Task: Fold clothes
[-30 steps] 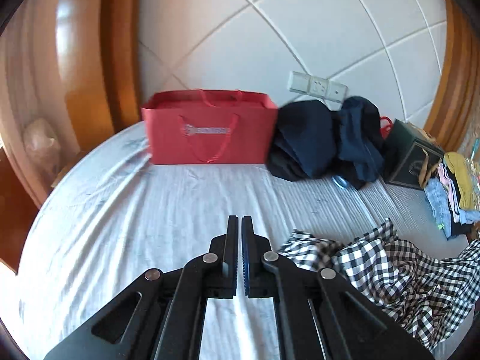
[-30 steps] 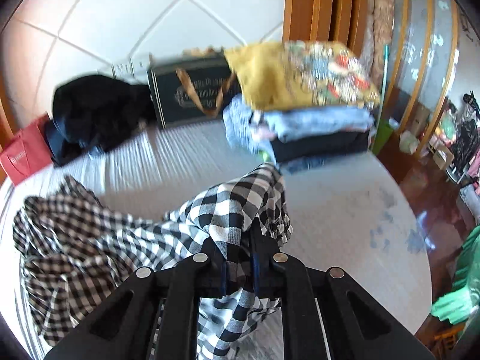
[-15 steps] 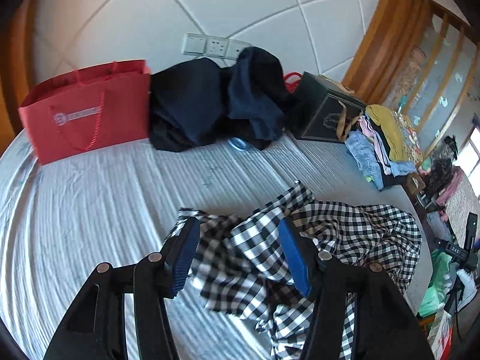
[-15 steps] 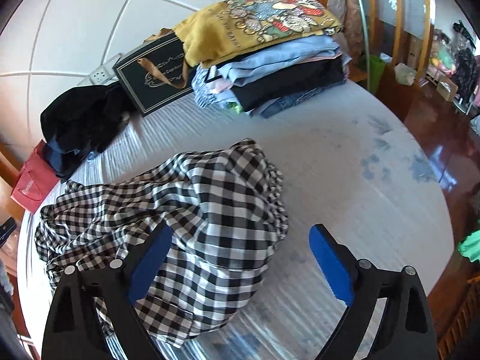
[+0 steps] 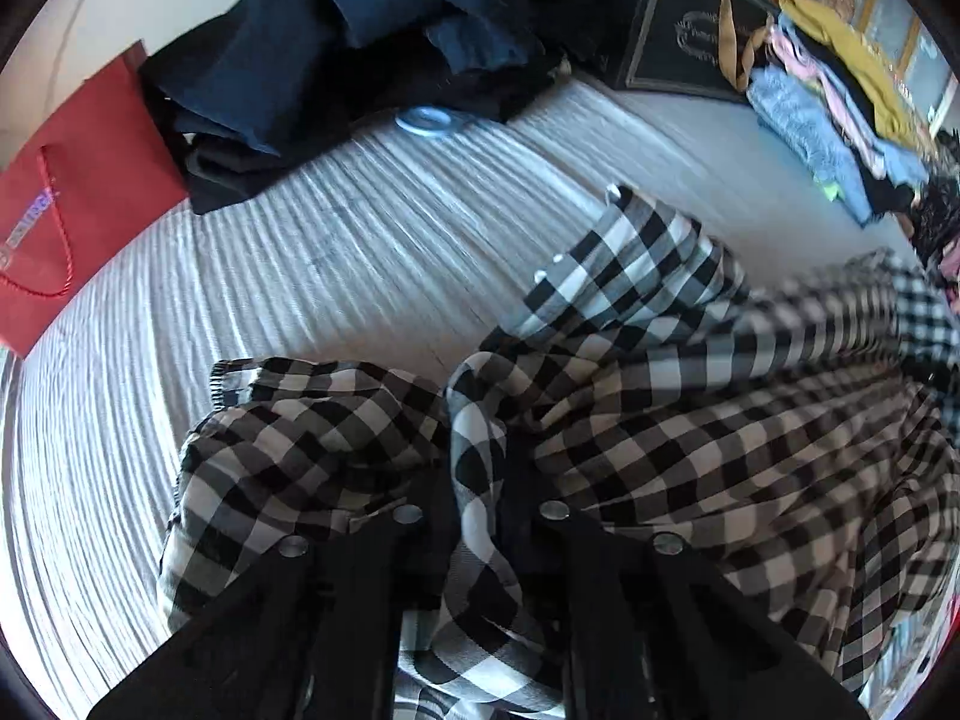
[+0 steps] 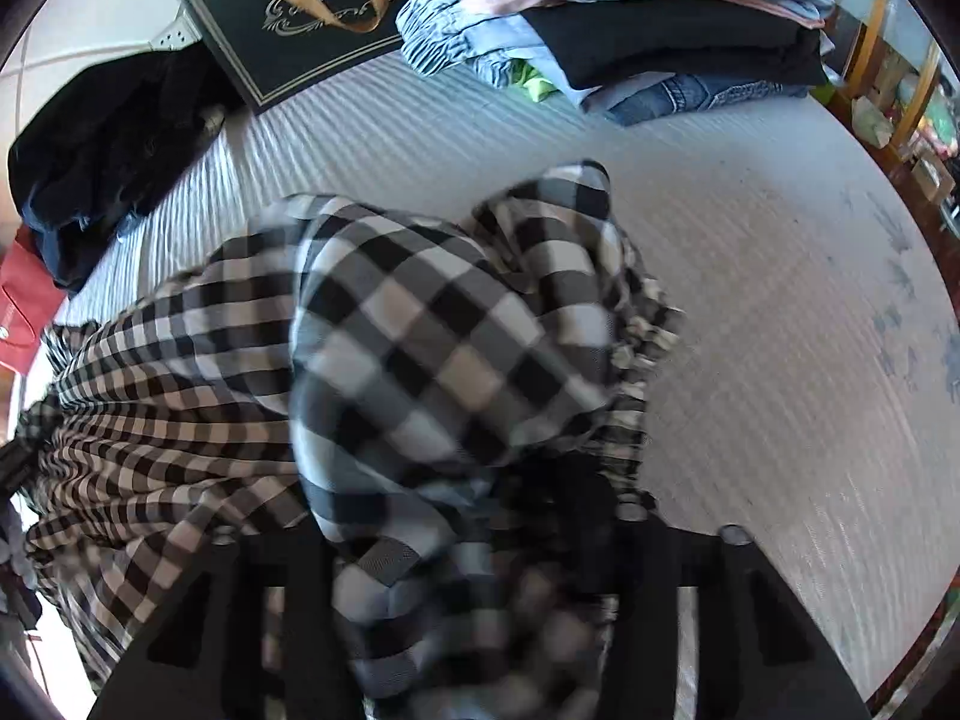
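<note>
Both pinching the checked shirt (image 5: 690,420): left gripper (image 5: 477,480) at its 12 o'clock fold, right gripper (image 6: 480,480) buried likewise.

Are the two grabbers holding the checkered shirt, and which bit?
The left gripper pinches a bunched fold of the checkered shirt. The right gripper is buried under the cloth, so its hold cannot be told.

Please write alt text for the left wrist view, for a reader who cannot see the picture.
The left gripper is closed on a fold of a black-and-white checked garment lying crumpled on a pale ribbed bed cover. Behind it are a red paper bag, a heap of dark clothes, a black gift bag and a stack of folded clothes.
</note>
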